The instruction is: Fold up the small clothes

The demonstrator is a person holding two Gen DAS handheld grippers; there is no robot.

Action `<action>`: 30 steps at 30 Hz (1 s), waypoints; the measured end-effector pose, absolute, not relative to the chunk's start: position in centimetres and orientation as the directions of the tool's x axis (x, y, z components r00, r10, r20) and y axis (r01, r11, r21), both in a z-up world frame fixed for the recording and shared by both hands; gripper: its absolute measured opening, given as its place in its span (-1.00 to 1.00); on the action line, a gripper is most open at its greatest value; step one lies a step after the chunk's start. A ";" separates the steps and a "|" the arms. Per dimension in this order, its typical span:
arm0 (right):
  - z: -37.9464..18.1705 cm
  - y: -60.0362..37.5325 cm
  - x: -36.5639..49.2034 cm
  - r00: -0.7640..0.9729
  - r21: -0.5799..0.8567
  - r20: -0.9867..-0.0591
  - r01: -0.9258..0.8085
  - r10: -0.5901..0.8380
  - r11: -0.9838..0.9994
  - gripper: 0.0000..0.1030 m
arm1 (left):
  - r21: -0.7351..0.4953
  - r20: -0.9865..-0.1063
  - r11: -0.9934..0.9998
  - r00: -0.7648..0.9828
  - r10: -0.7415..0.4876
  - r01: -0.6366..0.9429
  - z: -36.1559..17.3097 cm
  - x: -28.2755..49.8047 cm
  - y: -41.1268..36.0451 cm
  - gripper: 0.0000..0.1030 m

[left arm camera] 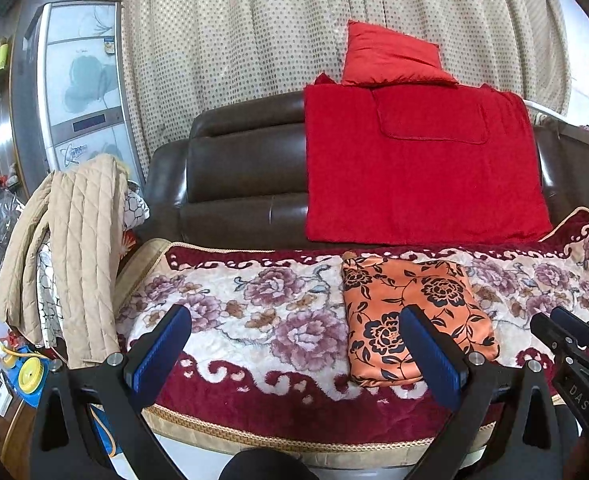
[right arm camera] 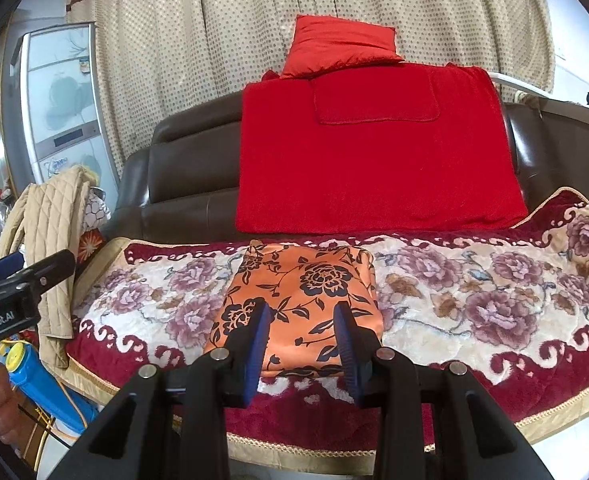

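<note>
Two empty hand-held grippers: left (left arm camera: 294, 344) wide, right (right arm camera: 302, 344) narrower.

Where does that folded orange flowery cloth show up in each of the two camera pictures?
Left wrist view: the orange flowery cloth lies right of centre on the floral blanket, partly behind the left claw's right-hand finger.
Right wrist view: the cloth lies at centre, just beyond the right claw.
Shared landmark: the red throw over the sofa back, directly behind the cloth.

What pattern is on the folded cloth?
Orange with black flowers and vines on the folded cloth; clearest in the right wrist view.
</note>
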State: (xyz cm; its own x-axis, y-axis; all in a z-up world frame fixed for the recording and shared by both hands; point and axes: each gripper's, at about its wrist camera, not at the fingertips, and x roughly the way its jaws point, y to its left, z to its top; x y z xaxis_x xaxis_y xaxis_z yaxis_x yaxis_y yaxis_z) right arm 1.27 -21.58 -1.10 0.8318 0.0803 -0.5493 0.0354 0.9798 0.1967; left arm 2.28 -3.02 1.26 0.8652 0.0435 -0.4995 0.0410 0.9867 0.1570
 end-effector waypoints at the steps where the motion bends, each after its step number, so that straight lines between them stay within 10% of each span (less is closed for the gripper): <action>1: -1.0 -21.7 1.2 0.833 0.196 -0.547 0.038 0.078 0.980 -0.29 | 0.156 -0.498 0.987 0.866 0.042 0.042 1.4 2.1 -3.0 1.00; 30: -0.2 -21.1 1.6 0.831 0.172 -0.554 0.049 0.055 0.984 -0.29 | 0.139 -0.487 0.987 0.873 0.002 0.075 2.3 2.2 -3.0 1.00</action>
State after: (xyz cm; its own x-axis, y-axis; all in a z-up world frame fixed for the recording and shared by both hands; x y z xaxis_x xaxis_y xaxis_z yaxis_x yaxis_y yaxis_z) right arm 1.56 -21.13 -0.20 0.8305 0.0551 -0.5542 0.0493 0.9839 0.1718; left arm 2.20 -3.00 2.34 0.8734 0.0024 -0.4869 0.0749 0.9874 0.1393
